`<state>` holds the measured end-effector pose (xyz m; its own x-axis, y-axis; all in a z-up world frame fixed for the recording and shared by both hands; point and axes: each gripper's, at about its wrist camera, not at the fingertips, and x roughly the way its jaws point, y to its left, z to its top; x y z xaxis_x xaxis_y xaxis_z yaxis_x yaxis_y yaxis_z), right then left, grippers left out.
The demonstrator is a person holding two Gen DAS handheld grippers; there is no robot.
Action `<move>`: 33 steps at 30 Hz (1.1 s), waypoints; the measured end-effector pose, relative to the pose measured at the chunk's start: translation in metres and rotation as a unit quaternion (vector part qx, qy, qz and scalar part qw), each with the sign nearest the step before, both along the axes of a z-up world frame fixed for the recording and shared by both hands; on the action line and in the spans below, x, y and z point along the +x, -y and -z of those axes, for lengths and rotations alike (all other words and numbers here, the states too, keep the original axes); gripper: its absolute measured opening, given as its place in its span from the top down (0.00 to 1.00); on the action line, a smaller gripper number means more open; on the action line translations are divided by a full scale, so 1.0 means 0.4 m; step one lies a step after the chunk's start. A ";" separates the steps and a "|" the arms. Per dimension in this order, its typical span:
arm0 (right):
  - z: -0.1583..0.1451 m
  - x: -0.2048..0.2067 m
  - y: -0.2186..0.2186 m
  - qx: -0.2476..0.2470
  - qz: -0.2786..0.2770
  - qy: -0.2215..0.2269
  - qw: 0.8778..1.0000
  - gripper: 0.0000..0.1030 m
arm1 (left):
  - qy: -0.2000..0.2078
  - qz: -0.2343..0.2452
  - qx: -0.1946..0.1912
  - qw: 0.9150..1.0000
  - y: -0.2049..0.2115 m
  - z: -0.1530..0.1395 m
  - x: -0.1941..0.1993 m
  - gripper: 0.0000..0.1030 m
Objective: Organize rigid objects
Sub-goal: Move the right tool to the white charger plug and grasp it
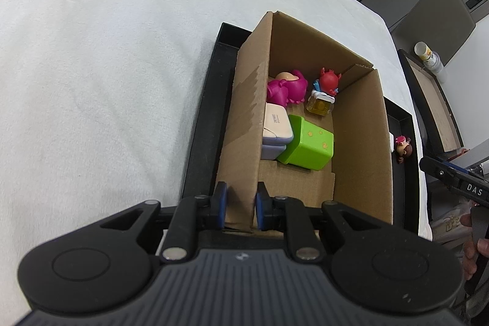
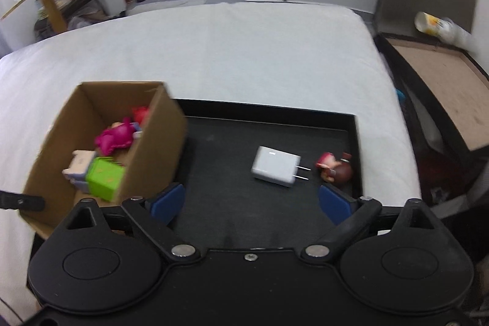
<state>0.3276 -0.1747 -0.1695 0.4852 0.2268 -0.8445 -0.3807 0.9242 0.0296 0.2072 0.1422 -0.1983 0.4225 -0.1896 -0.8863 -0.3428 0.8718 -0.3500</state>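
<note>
White plastic charger (image 2: 276, 166) lies flat on the floor of the black tray (image 2: 356, 142), its long axis running across my right view and its two prongs pointing right toward a small brown-haired figurine (image 2: 335, 167) just beside them. My right gripper (image 2: 251, 201) tilts steeply down over the tray, its blue pads spread wide with nothing between them; the charger sits ahead of the pads, roughly centred on the gap, not touched. My left gripper (image 1: 239, 201) also angles down, its jaws pinched on the near wall of the cardboard box (image 1: 360, 142), one pad inside and one outside. That box stands in the tray's left part and holds a green cube (image 1: 308, 142), a pale case (image 1: 276, 124), a magenta toy (image 1: 285, 87) and a red toy (image 1: 328, 80).
</note>
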 end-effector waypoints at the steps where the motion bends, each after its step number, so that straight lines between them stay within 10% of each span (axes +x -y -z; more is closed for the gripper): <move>1: 0.004 0.005 0.010 0.002 0.008 -0.001 1.000 0.07 | 0.000 0.000 -0.001 1.000 -0.001 0.001 0.000 0.83; 33: 0.181 0.114 0.016 0.070 0.113 -0.058 0.989 0.16 | 0.001 0.002 0.000 1.000 -0.002 0.005 0.001 0.83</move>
